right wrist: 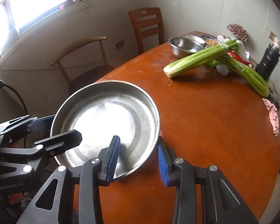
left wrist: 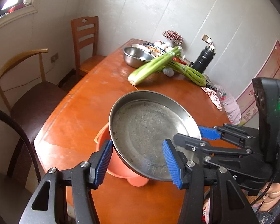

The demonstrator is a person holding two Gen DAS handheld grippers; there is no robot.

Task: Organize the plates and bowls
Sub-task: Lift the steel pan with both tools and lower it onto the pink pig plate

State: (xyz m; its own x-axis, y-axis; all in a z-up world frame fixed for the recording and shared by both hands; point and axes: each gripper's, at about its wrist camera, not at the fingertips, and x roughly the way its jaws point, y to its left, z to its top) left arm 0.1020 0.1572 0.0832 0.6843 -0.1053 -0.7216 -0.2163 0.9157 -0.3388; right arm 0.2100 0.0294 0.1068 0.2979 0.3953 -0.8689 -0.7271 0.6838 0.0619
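A wide, shallow steel plate (left wrist: pixel 145 130) (right wrist: pixel 106 115) hangs tilted over the near end of the orange-brown table (left wrist: pixel 74 121) (right wrist: pixel 205 121), carried by both grippers. My left gripper (left wrist: pixel 138 165) (right wrist: pixel 58 128) is shut on its left rim, one pad outside the wall and one inside. On the opposite rim my right gripper (right wrist: pixel 138 161) (left wrist: pixel 195 135) is shut, pinching the edge between its blue pads. An orange plastic bowl (left wrist: pixel 121 166) shows below the plate's left side in the left wrist view. I cannot tell whether it touches the plate.
At the table's far end lie celery stalks (left wrist: pixel 155 65) (right wrist: pixel 196 59), a steel bowl (left wrist: pixel 138 56) (right wrist: pixel 184 45), small dishes and a black flask (left wrist: pixel 203 59) (right wrist: pixel 267 63). A pink cloth (left wrist: pixel 214 99) hangs at the right edge. Two chairs (left wrist: pixel 85 37) (left wrist: pixel 24 85) stand on the left.
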